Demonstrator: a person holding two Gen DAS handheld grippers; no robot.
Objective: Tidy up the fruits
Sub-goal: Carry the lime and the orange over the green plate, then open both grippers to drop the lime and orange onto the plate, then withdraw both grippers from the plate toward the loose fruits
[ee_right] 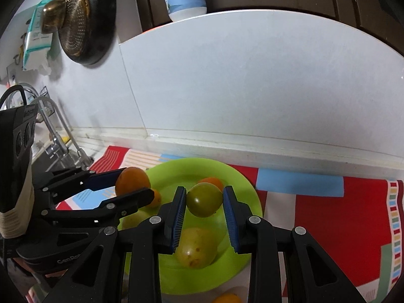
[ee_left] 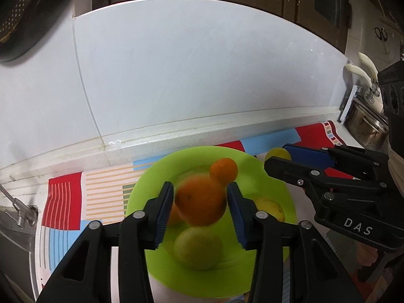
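Observation:
A lime-green plate lies on a striped cloth and holds a small orange, a yellow-green fruit and a yellow fruit. Over the plate, a large orange, blurred, sits between the blue pads of my left gripper, with thin gaps on both sides. The right wrist view shows this orange between the left gripper's fingers. My right gripper is shut on a green round fruit above the plate's middle; the left wrist view shows it at the plate's right rim.
The red, white and blue cloth covers the counter in front of a white tiled wall. A sink with a tap is to the left, a metal pot to the right. Another orange lies near the plate's front edge.

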